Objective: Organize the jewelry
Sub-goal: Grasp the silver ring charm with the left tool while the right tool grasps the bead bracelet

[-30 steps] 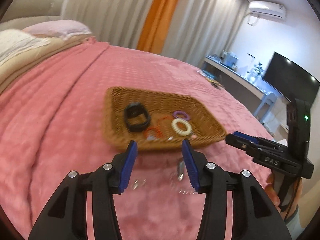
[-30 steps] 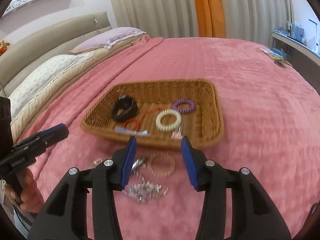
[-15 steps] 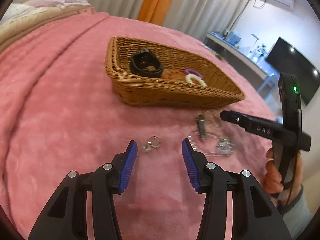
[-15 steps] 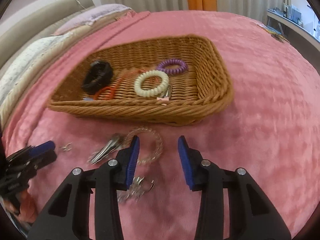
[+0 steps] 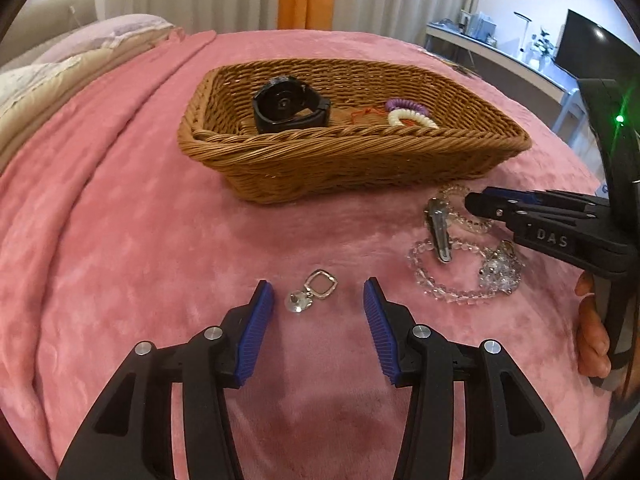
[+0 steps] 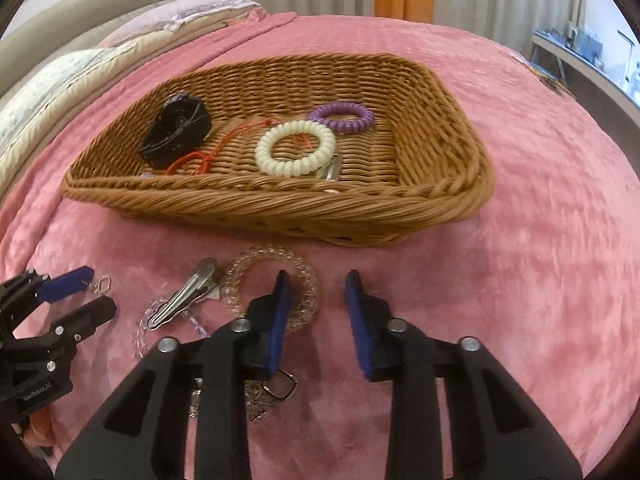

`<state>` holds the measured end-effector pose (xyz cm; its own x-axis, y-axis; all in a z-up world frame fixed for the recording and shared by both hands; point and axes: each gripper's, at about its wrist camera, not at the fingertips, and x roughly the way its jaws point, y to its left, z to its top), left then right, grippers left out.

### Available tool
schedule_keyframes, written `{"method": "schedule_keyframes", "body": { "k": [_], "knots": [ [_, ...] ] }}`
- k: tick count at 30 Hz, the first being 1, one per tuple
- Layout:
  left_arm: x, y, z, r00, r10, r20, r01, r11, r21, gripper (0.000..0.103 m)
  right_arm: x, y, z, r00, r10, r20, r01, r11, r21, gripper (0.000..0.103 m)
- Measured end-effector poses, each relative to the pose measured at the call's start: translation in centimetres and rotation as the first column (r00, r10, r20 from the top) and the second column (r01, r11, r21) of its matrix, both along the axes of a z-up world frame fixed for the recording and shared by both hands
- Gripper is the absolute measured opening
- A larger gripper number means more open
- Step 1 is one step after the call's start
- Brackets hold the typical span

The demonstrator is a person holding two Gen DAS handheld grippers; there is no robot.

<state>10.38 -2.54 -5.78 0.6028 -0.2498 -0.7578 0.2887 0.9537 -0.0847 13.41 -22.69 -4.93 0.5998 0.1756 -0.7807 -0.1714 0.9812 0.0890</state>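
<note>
1. Pink bedspread (image 5: 120, 220) covers the bed, and a wicker basket (image 5: 352, 160) sits toward its middle, already holding a black watch (image 5: 288, 106), a cream coil bracelet (image 6: 296, 148), a purple coil bracelet (image 6: 342, 118) and a red cord (image 6: 208, 152).
2. Loose pieces lie on the bedspread just in front of the basket's near wall: a small silver charm (image 5: 312, 294), a metal hair clip (image 5: 440, 232), a clear coil bracelet (image 6: 272, 288) and a clear bead bracelet (image 5: 440, 276).
3. Step in hand, I judge: picking up the leftovers.
4. Left gripper (image 5: 318, 308) brackets the charm, fingers closing, not yet pressing.
5. Right gripper (image 6: 316, 312) is closing; one finger overlaps the clear coil's rim, no grip yet.
6. Next: pinch, lift, carry over the basket rim.
7. Lettering "DAS" reads on the right gripper; the left one's label is too blurred.
</note>
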Motion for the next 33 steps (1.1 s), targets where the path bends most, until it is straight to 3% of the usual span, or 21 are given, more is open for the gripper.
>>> {"method": "schedule_keyframes", "body": {
  "k": [3,9,13,15,16,25,33],
  "knots": [
    [-0.6,-0.2,-0.1,0.999,-0.047,-0.001,0.047,0.999,-0.019,0.022,-0.2,0.3,0.0,1.0,0.021,0.001,-0.021,1.0,-0.002,0.011],
    [-0.8,0.2,-0.2,0.999,-0.042,-0.016,0.041,0.999,-0.036,0.02,-0.5,-0.4,0.1,1.0,0.026,-0.007,-0.026,0.999,0.041,0.01],
    [-0.7,-0.3,-0.3,0.999,-0.036,-0.008,0.036,0.999,-0.006,0.019,-0.5,-0.3,0.0,1.0,0.027,-0.007,-0.026,0.999,0.032,0.01],
    [-0.8,-0.6,-0.2,1.0,-0.03,0.005,0.03,0.999,0.014,0.009,-0.7,-0.5,0.2,1.0,0.021,-0.002,-0.021,0.999,0.039,0.008],
    [-0.8,-0.6,-0.1,1.0,-0.028,0.007,0.028,1.0,0.011,0.009,-0.8,-0.7,0.2,1.0,0.017,0.0,-0.017,0.999,0.044,0.008],
    [-2.6,0.8,1.9,0.997,-0.029,0.069,0.036,0.995,-0.091,0.009,-3.5,-3.4,1.7,1.0,0.004,0.006,-0.005,0.985,0.172,0.008],
    [-4.7,2.0,5.0,0.99,-0.067,0.121,0.093,0.969,-0.227,0.009,-6.7,-4.9,4.7,0.998,0.004,0.062,-0.019,0.972,0.235,0.008]
  ]
}}
